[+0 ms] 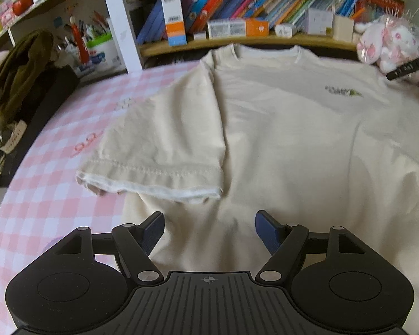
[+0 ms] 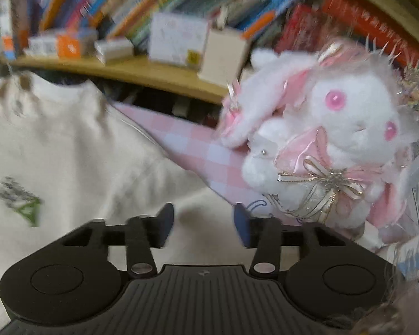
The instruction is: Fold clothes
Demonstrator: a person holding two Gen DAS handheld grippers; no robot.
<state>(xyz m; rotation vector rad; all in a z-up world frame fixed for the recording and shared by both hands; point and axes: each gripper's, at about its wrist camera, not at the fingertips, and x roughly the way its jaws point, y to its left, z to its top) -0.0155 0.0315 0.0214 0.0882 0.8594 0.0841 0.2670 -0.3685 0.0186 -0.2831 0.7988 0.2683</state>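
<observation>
Between the blue pads of the left tool [image 1: 209, 230] nothing is caught: its jaws stand wide and hang just above the lower body of the shirt [image 1: 279, 145], which suggests it is lined up to take hold of cloth and has not yet done so. That cream shirt lies face up and spread flat on the pink checked surface [image 1: 56, 195], collar toward the bookshelf [image 1: 237, 42], a small green print [image 1: 343, 91] on the chest; laid out this way, every edge is reachable for a fold. Its sleeve [image 1: 159, 145] on the left of this view is spread flat beside the body, cuff hem showing, so the first fold seems not yet made. At the far edge of the left view the tip of the other tool shows as a dark bar near the shoulder. From the right view, the right tool [image 2: 202, 224] has its jaws partly open and empty over the shoulder side of the shirt, with cloth beneath them but not pinched; the blur makes the exact gap hard to read. Just beside it sits a white and pink plush [image 2: 335, 139] on the surface, close enough that the right sleeve may need drawing clear of it. A dark garment [image 1: 16, 78] lies heaped at the left, apart from the shirt, perhaps waiting its turn.
</observation>
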